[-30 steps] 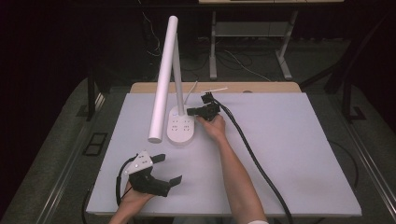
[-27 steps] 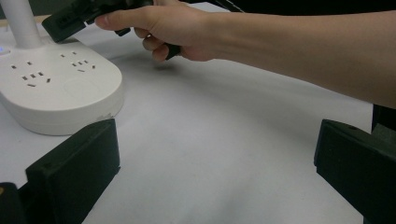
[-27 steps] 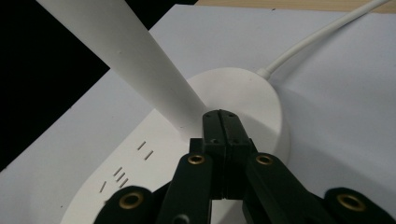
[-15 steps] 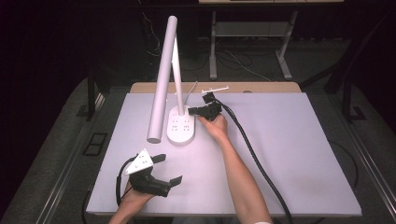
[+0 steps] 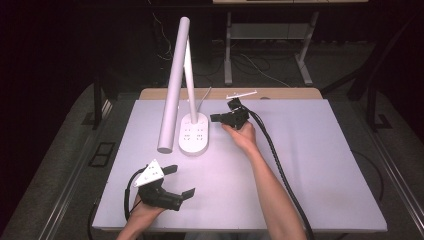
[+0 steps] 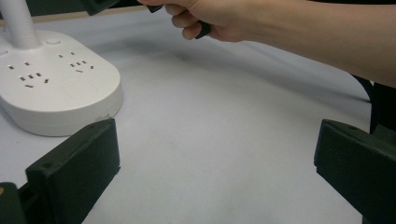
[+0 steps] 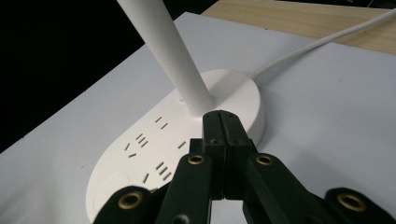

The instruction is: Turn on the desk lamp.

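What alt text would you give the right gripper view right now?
The right gripper, fingers pressed together with nothing between them, points at the white lamp base close to where the stem rises from it. The base has socket slots on top and sits on a pale table, its white cord trailing off toward the wooden edge.

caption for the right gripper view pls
Shut right gripper poised over the white lamp base, beside the lamp's stem.
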